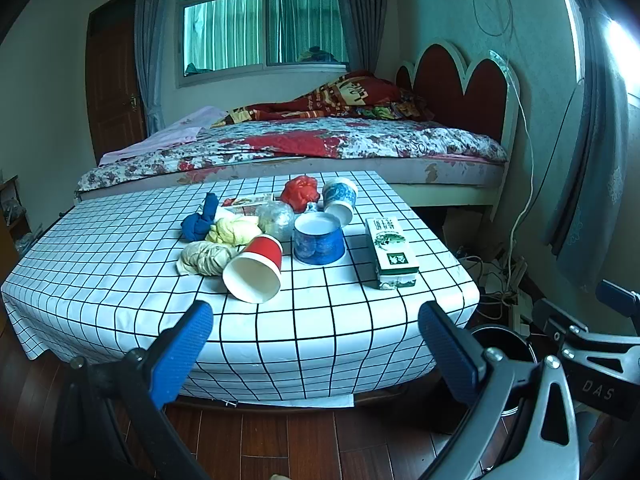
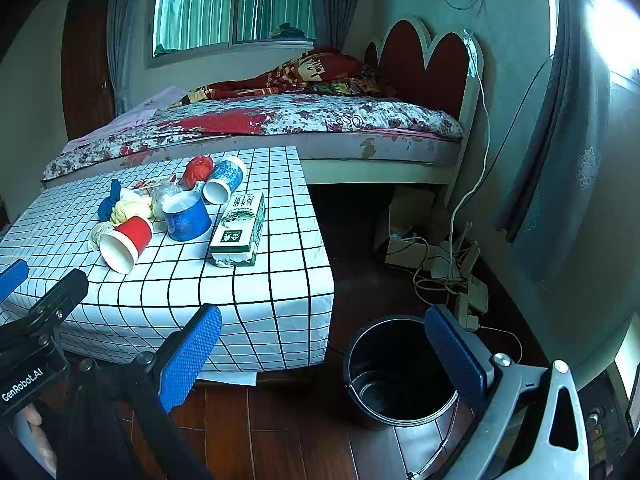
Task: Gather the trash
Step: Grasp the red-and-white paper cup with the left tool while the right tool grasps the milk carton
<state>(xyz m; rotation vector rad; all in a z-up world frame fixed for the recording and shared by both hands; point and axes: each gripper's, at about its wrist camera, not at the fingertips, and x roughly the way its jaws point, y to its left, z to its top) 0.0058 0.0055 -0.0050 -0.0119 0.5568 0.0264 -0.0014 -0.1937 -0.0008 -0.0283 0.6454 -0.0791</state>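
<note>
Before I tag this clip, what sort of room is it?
Most likely a home bedroom: a made bed with a red scalloped headboard stands under a curtained window. A low table in a checked cloth stands in front of the bed, with a bin on the wood floor.

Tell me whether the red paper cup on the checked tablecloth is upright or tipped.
Tipped. The red paper cup lies on its side, its white open mouth facing the camera and its rim resting on the checked tablecloth.
</note>
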